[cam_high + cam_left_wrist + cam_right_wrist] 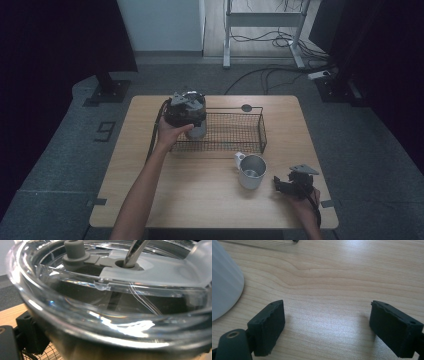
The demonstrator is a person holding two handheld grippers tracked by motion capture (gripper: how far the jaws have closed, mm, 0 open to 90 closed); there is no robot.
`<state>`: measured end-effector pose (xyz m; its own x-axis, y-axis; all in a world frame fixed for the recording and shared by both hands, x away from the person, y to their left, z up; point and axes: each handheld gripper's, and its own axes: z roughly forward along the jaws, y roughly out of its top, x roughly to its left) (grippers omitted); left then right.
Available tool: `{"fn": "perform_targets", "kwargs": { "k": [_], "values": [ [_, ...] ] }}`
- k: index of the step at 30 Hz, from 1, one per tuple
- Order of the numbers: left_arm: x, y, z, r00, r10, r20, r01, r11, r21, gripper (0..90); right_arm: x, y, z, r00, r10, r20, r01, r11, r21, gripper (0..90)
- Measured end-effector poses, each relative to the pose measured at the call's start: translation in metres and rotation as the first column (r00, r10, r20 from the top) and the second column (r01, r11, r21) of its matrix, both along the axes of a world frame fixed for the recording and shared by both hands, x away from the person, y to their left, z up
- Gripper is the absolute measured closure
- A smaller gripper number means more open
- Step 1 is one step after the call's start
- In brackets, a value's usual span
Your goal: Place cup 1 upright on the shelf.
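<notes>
Pinching is the word for the left claw (pixel 186 112): in the left gripper view one black jaw is pressing against the steel wall of the tumbler (pixel 112 322) just under its rim. The other jaw is hiding behind the cup, so the grip looks like a wide clamp across the body. Right above the jaws, the clear lid (pixel 150 272) is glinting, with a metal straw (pixel 136 250) poking up through its grey seal.

From the high view, the tumbler (pixel 198 131) is sitting upright at the left end of the wire basket (pixel 262 130), which is lying along the far edge of the table (pixel 200 200). Whether its base is resting on the mesh yet cannot be told.

It is looking like a stiff, fairly weighty piece with a polished, slippery wall. The plastic lid and loose straw are the weak spots, so the steel body below the rim is the place to grip, keeping the cup upright.

Nearer the front edge, a metal mug (pixel 251 171) is standing alone. Just beside it, by the front right corner, the right claw (pixel 280 184) is resting with its jaws spread wide over bare wood, gripping nothing.
</notes>
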<state>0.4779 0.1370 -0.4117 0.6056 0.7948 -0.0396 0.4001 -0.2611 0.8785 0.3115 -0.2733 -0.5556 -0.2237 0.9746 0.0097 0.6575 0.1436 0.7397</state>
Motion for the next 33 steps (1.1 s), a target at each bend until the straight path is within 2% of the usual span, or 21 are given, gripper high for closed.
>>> {"fn": "perform_targets", "kwargs": {
  "k": [22, 33],
  "values": [
    [0.010, 0.004, -0.028, 0.9977, 0.048, -0.049, -0.047, 0.9988, 0.016, 4.2, 0.000, 0.000, 0.000, 1.0000, 0.001, 0.000, -0.001, 1.0000, 0.000, 13.1],
    [0.013, 0.002, -0.036, 0.9970, 0.046, -0.062, -0.045, 0.9987, 0.026, 4.2, 0.000, 0.000, 0.000, 1.0000, 0.001, 0.000, -0.001, 1.0000, 0.000, 13.1]
  ]
}}
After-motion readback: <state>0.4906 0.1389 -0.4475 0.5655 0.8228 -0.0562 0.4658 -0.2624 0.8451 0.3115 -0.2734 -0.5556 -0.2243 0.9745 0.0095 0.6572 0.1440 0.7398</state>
